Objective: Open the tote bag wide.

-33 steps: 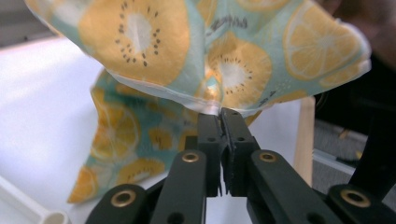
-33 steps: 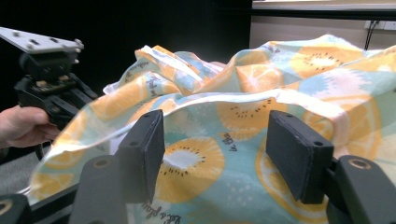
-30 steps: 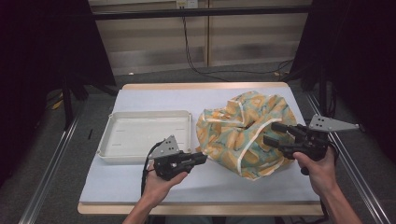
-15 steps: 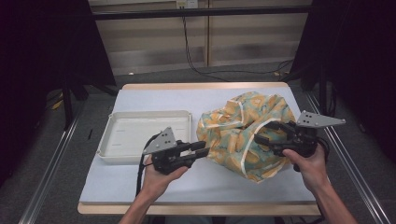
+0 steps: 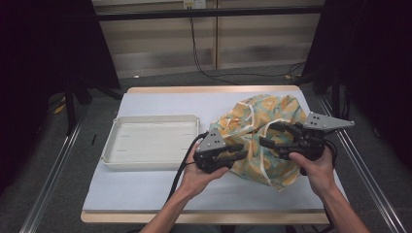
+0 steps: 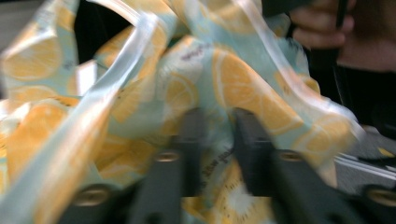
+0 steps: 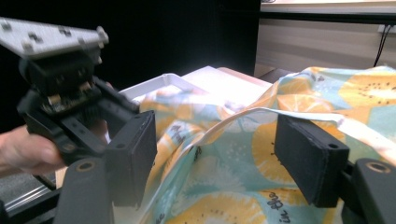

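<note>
A crumpled cloth (image 5: 252,126) printed with orange slices, with white trim, lies on the right half of the table. My left gripper (image 5: 243,151) points right into the cloth's left edge. In the left gripper view its jaws (image 6: 217,126) have just been closing and stand narrow, with a fold of cloth (image 6: 233,70) between them; the picture is blurred and a gap still shows. My right gripper (image 5: 272,135) points left over the cloth's middle. Its jaws (image 7: 215,140) stand wide open astride a white trim strip of the cloth (image 7: 224,186), pads clear of it.
An empty white tray (image 5: 150,141) sits on the left half of the pale table cover (image 5: 145,189), its corner (image 7: 159,81) just beyond the cloth. The left gripper's grey plate (image 7: 46,37) is close in front of the right one. Metal rails flank the table.
My left gripper has moved right and away from the front edge, from beside the tray into the cloth's edge. My right gripper has shifted a little left over the cloth.
</note>
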`<state>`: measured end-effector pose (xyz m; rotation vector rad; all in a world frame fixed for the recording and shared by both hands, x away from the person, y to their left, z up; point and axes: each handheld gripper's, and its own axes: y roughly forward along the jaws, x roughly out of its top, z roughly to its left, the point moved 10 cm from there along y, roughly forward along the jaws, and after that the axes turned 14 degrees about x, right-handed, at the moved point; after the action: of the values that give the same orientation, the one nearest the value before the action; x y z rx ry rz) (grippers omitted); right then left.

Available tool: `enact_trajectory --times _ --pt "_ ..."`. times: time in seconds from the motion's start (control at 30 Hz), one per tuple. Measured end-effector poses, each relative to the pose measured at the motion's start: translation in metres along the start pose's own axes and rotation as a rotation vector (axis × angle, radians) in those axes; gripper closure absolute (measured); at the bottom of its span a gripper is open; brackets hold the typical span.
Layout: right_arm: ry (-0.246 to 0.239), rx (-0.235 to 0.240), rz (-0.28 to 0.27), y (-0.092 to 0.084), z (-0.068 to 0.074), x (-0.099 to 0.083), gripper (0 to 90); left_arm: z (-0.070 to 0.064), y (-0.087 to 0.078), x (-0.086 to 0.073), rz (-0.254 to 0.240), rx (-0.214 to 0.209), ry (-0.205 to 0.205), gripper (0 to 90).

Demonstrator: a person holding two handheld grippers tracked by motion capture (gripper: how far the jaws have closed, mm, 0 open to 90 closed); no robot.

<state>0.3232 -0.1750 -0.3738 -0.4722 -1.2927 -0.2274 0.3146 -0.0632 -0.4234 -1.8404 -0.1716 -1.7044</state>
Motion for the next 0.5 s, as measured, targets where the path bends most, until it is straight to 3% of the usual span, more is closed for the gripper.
enact_trajectory --times 0.07,0.23,0.43,0.5 --pt "-0.002 -0.004 -0.001 -0.002 0.001 0.001 29.6 -0.004 0.001 -0.004 0.011 -0.025 0.013 88.9" --pt "-0.002 0.001 -0.015 -0.005 0.001 0.004 29.7 -0.007 0.001 -0.007 0.028 -0.029 0.004 90.0" --pt "0.000 -0.005 -0.023 -0.003 0.001 0.006 30.3 -0.027 -0.010 -0.006 0.026 -0.082 0.042 90.0" --pt "0.004 -0.008 -0.032 -0.003 0.000 0.008 30.1 -0.029 -0.012 -0.007 0.030 -0.078 0.056 90.0"
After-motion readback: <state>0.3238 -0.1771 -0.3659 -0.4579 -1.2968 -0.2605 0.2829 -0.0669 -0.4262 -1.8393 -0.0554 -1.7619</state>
